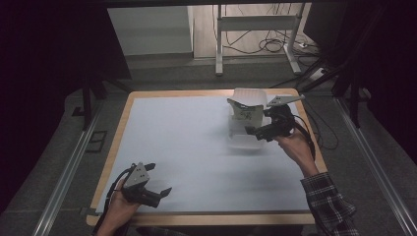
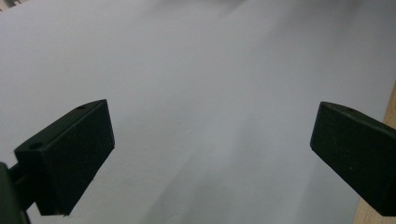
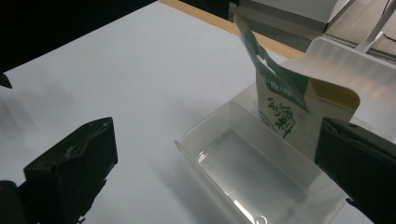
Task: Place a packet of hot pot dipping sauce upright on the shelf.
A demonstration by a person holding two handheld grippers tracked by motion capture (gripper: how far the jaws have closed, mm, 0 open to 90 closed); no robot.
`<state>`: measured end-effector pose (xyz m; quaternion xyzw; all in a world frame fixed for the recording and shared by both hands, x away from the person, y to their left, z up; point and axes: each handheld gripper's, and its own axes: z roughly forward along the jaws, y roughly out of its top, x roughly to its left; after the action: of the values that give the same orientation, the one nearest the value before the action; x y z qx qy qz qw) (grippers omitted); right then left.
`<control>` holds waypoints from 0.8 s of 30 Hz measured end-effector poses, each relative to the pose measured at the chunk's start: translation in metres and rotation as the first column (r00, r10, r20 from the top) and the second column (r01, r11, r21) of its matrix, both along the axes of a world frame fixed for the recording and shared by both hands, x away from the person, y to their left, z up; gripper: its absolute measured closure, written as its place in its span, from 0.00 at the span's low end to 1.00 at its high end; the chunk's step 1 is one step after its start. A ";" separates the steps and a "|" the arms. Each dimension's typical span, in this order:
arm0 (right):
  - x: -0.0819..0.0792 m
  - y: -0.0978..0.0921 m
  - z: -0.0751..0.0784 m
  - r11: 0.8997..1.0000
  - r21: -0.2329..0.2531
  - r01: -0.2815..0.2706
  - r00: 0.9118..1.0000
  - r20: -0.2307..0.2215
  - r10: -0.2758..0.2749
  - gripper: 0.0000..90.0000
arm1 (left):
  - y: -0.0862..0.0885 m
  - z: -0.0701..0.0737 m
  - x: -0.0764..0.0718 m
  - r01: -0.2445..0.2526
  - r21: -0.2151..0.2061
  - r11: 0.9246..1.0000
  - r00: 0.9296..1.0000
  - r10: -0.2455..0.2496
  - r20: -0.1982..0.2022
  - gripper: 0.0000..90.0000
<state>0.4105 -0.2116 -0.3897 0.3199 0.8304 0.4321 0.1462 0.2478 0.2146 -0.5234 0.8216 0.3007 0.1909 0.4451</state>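
One clear plastic bin [image 1: 244, 139] sits far right on the white surface [image 1: 196, 147], a printed paper carton [image 1: 246, 114] standing in its far end. Right tongs [image 1: 256, 132] hover just beside its near-right rim, spread wide, probably touching nothing. Left tongs [image 1: 158, 179] sit well apart at the near-left corner, wide open too.

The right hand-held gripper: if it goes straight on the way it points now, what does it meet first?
Most likely the clear plastic box, which lies between the open jaws of the right hand-held gripper. The paper carton stands at the far end of the box. Depth is hard to judge, so the near wall comes first only probably.
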 end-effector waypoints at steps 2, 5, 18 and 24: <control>-0.004 -0.001 0.000 1.000 0.004 -0.002 1.000 0.003 0.002 0.00 | 0.000 0.000 0.000 0.000 0.002 1.000 1.000 0.000 -0.001 0.00; -0.010 -0.002 -0.001 1.000 0.005 -0.007 1.000 0.005 0.007 0.00 | 0.000 0.000 0.000 -0.001 0.004 1.000 1.000 0.001 -0.001 0.00; -0.038 -0.007 -0.006 0.999 -0.032 -0.033 0.999 0.005 0.033 0.00 | -0.002 -0.001 0.000 -0.003 0.018 1.000 1.000 0.003 0.001 0.00; -0.051 -0.008 -0.014 0.999 -0.038 -0.029 0.999 0.014 0.029 0.00 | -0.002 -0.001 0.000 -0.004 0.023 1.000 1.000 0.004 0.002 0.00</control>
<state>0.3598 -0.2193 -0.4038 0.3019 0.8420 0.4206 0.1519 0.2476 0.2126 -0.5244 0.8259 0.2994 0.1962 0.4357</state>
